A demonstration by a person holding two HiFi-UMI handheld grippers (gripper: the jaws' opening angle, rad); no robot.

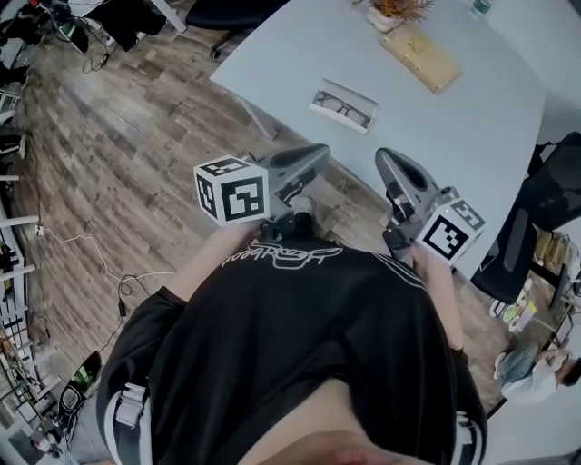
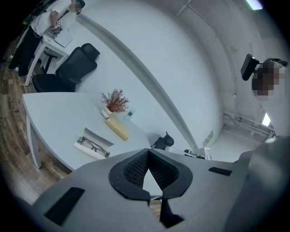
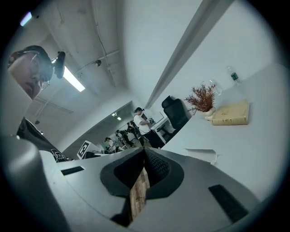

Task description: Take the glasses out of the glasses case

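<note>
The open white glasses case lies on the pale table near its front edge, with dark-rimmed glasses inside. In the left gripper view the case and glasses show ahead and to the left. The right gripper view shows only part of the case. My left gripper and right gripper are held close to the person's body, short of the table and well apart from the case. Both are shut with nothing in them, as the left gripper and the right gripper show tips together.
A yellow oblong box and a small vase of dried red twigs stand further back on the table. A black office chair is at the right of the table. Wooden floor lies to the left. People stand far off.
</note>
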